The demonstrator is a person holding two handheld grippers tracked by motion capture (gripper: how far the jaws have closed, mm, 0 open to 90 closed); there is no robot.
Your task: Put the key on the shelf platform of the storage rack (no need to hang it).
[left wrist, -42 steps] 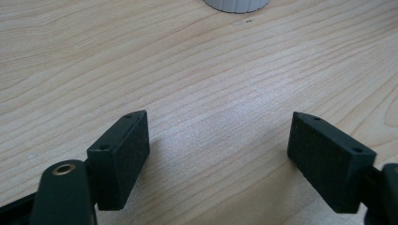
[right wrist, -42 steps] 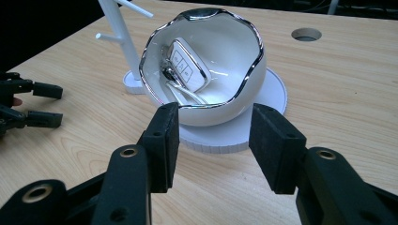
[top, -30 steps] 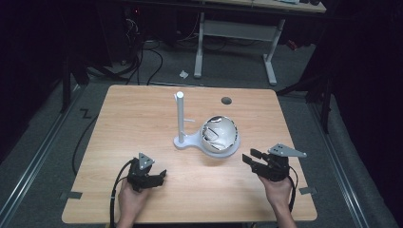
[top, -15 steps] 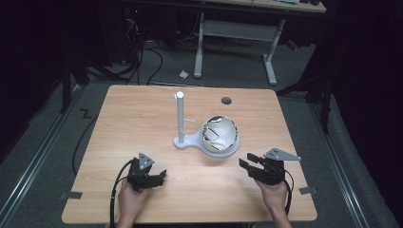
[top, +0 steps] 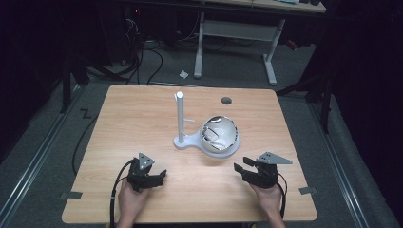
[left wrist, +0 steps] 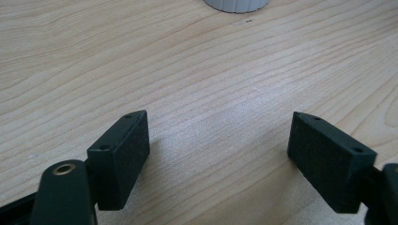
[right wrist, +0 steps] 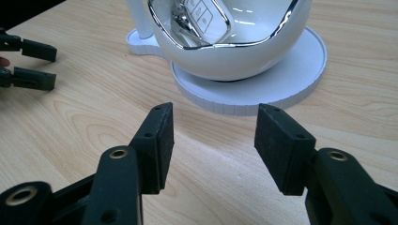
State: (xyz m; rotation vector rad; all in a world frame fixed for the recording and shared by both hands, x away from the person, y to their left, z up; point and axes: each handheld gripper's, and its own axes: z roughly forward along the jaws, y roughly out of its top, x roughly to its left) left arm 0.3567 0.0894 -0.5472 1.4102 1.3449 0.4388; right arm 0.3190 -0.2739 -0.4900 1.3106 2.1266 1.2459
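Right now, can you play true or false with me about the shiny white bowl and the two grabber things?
1. The white bowl sits on a round white stand. True.
2. The right gripper squeezes the bowl. False: its jaws are open, with nothing between them.
3. A car key lies inside the bowl. True.
4. The left gripper holds the white post. False: its jaws stand open above bare table.

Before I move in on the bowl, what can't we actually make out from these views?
- Bowl contents, right gripper view: a key fob shows, but the top edge cuts it off.
- High view: bowl contents too small, lost in reflections.
- Left gripper view: white stand base cut by the top edge.
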